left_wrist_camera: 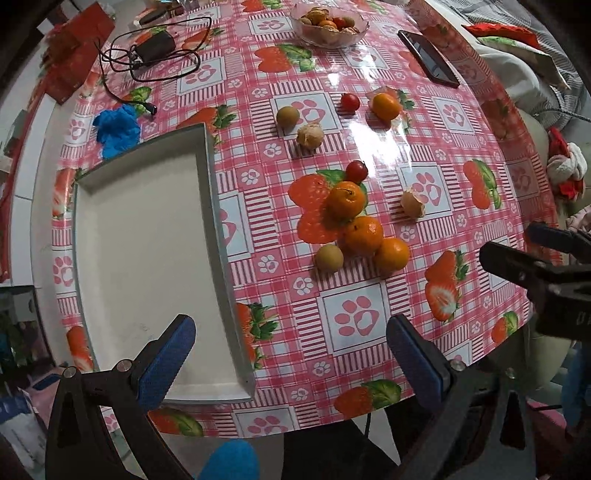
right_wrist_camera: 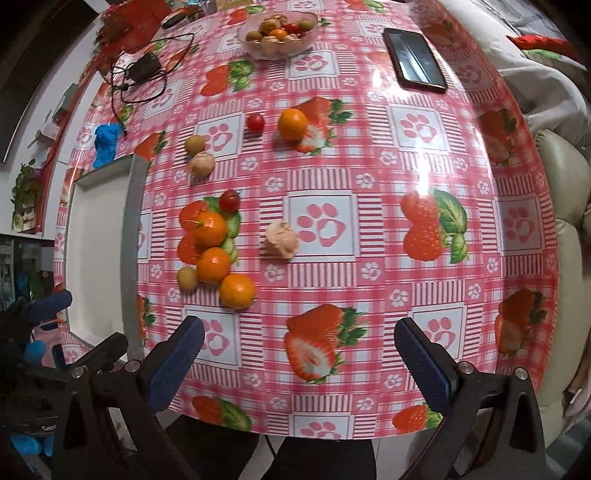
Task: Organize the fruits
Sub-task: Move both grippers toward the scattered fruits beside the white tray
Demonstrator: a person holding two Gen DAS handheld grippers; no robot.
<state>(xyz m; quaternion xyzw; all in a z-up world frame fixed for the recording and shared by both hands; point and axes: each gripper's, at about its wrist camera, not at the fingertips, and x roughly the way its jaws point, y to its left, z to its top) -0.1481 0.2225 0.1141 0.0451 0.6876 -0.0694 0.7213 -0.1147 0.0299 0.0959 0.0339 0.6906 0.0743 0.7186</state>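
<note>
Loose fruit lies on the pink strawberry tablecloth. Three oranges (left_wrist_camera: pixel 364 230) (right_wrist_camera: pixel 212 260) sit in a cluster with a green-brown fruit (left_wrist_camera: pixel 328 257) (right_wrist_camera: pixel 187 278) and a red cherry tomato (left_wrist_camera: pixel 356 171) (right_wrist_camera: pixel 229 200). A walnut (left_wrist_camera: pixel 413 202) (right_wrist_camera: pixel 282 239) lies to their right. Farther back are one orange (left_wrist_camera: pixel 386 106) (right_wrist_camera: pixel 292 124), a tomato (left_wrist_camera: pixel 349 102) (right_wrist_camera: pixel 255 122), a green fruit (left_wrist_camera: pixel 287 117) (right_wrist_camera: pixel 194 144) and a walnut (left_wrist_camera: pixel 309 136) (right_wrist_camera: pixel 201 164). An empty white tray (left_wrist_camera: pixel 147 258) (right_wrist_camera: pixel 92 258) lies at the left. My left gripper (left_wrist_camera: pixel 291 354) is open above the tray's near right corner. My right gripper (right_wrist_camera: pixel 299 354) is open over the near table edge.
A glass bowl of fruit (left_wrist_camera: pixel 328 24) (right_wrist_camera: pixel 279 33) stands at the back. A black phone (left_wrist_camera: pixel 428 57) (right_wrist_camera: pixel 413 59) lies at the back right. A charger with cable (left_wrist_camera: pixel 155 48) (right_wrist_camera: pixel 142 70) and a blue glove (left_wrist_camera: pixel 118 127) (right_wrist_camera: pixel 105 142) lie at the back left. A sofa is beyond the right edge.
</note>
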